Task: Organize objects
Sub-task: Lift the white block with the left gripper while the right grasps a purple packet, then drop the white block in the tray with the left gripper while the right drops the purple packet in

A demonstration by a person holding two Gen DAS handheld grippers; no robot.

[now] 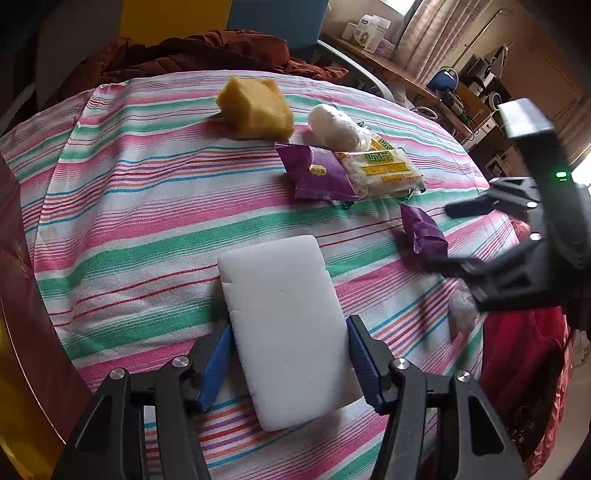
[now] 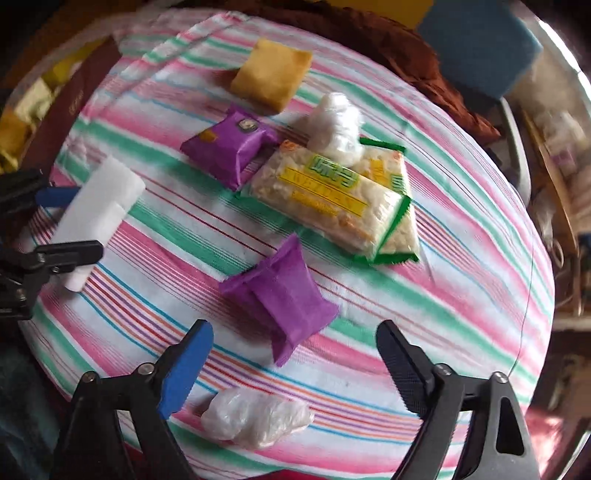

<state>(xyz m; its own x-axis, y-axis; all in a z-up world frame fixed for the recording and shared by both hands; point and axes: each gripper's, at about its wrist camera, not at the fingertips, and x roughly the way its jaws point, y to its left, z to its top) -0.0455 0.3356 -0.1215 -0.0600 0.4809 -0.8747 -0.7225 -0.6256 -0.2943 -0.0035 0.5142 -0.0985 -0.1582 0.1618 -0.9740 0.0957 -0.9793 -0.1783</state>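
The left tongs (image 1: 290, 363) are clamped on a white block (image 1: 284, 325), blue pads pressed to its long sides; it looks lifted off the striped cloth (image 1: 129, 221), to judge by its hanging in the air in the right wrist view. So the step in hand seems to be carrying this block to join the cluster further back. The next move calls for setting it down flat near the yellow sponge (image 1: 255, 107) without knocking the packets.

To the right, the right tongs (image 2: 295, 365) stand apart and empty over a loose purple packet (image 2: 280, 295), with a plastic-wrapped bundle (image 2: 255, 417) just beneath them. Either looks a likely next pick, needing a descent and a square closing on a soft, slippery wrapper.

The cluster holds another purple packet (image 2: 229, 151), two green-edged snack packs (image 2: 332, 199) overlapping, and a white wrapped lump (image 2: 338, 129) resting against them.

The surface is a rounded worktop under the cloth. Behind it lie brown fabric (image 1: 192, 51), a shelf with boxes (image 1: 369, 33) and curtains (image 1: 436, 33).
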